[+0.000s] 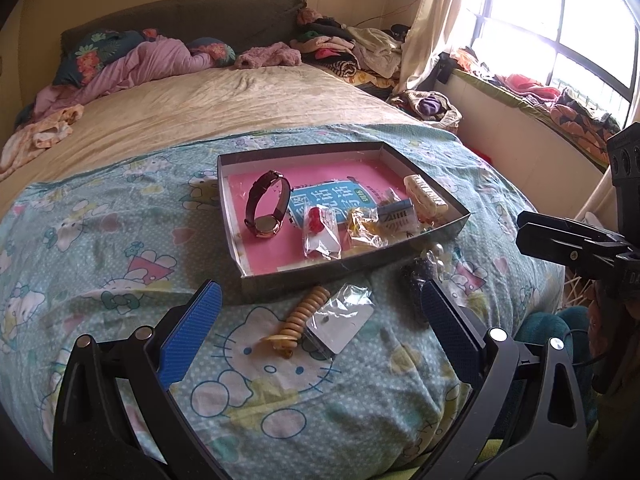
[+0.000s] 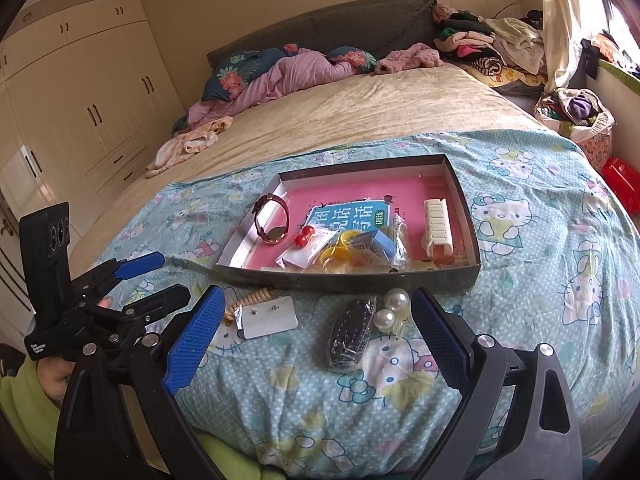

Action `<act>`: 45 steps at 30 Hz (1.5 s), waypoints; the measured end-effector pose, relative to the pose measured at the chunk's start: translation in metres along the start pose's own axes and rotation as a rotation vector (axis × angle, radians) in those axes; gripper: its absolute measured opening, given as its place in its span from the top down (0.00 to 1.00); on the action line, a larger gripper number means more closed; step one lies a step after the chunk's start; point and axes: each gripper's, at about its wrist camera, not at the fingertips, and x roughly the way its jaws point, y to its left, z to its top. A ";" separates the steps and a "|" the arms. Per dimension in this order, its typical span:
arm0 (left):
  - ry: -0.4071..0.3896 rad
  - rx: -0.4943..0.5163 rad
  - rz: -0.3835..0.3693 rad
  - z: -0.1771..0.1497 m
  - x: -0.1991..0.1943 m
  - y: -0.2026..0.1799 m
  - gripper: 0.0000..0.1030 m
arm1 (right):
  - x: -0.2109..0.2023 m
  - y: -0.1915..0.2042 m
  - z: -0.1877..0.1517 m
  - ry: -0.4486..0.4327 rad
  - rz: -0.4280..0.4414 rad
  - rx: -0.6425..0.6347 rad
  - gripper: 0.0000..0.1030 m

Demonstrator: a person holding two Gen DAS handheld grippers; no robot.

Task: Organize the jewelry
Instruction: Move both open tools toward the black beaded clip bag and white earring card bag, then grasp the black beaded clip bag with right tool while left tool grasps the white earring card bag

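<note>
I hold both grippers above the near edge of the bed, facing the box. My left gripper is spread wide and holds nothing. My right gripper is also spread wide and empty.

The box already holds part of the jewelry: a watch at its left side, a red-bead packet in the middle, a yellow packet just right of that, and a cream clip toward its right wall. So I judge the sorting well started but not finished.

Four things lie on the quilt, all on the near side of the box. A bead bracelet and an earring card lie touching each other below the box's left half. A dark mesh pouch and the pearls lie just beside each other below its right half, the pearls close to the box wall.

The step in hand is picking the next loose piece. My right fingers bracket the pouch and pearls, so I think that gripper should go down on the pouch: lower, close across its narrow width, lift over the near wall, release in the bare pink area at the back of the box. The pearls look likely to roll, so I should not nudge them. My left gripper is lined up on the bracelet and card.
</note>
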 end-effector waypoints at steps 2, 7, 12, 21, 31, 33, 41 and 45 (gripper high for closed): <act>0.011 0.005 -0.004 -0.005 0.002 0.000 0.09 | 0.003 -0.001 -0.003 0.014 -0.001 0.007 0.09; 0.052 0.010 -0.022 -0.018 0.008 -0.002 0.09 | 0.011 -0.003 -0.009 0.044 -0.004 0.011 0.09; 0.097 0.000 -0.041 -0.032 0.017 0.000 0.09 | 0.020 -0.004 -0.016 0.074 -0.003 0.019 0.09; 0.177 0.007 -0.095 -0.058 0.033 -0.003 0.27 | 0.044 -0.008 -0.029 0.143 0.004 0.040 0.09; 0.207 -0.002 -0.103 -0.066 0.057 0.001 0.38 | 0.084 -0.018 -0.045 0.234 0.003 0.065 0.35; 0.202 -0.001 -0.105 -0.063 0.060 0.001 0.38 | 0.091 -0.019 -0.046 0.244 -0.002 0.067 0.39; 0.191 -0.009 -0.110 -0.053 0.076 -0.001 0.38 | 0.115 -0.024 -0.047 0.272 -0.013 0.064 0.55; 0.189 -0.006 -0.108 -0.047 0.086 -0.003 0.38 | 0.114 -0.034 -0.047 0.259 0.035 0.108 0.68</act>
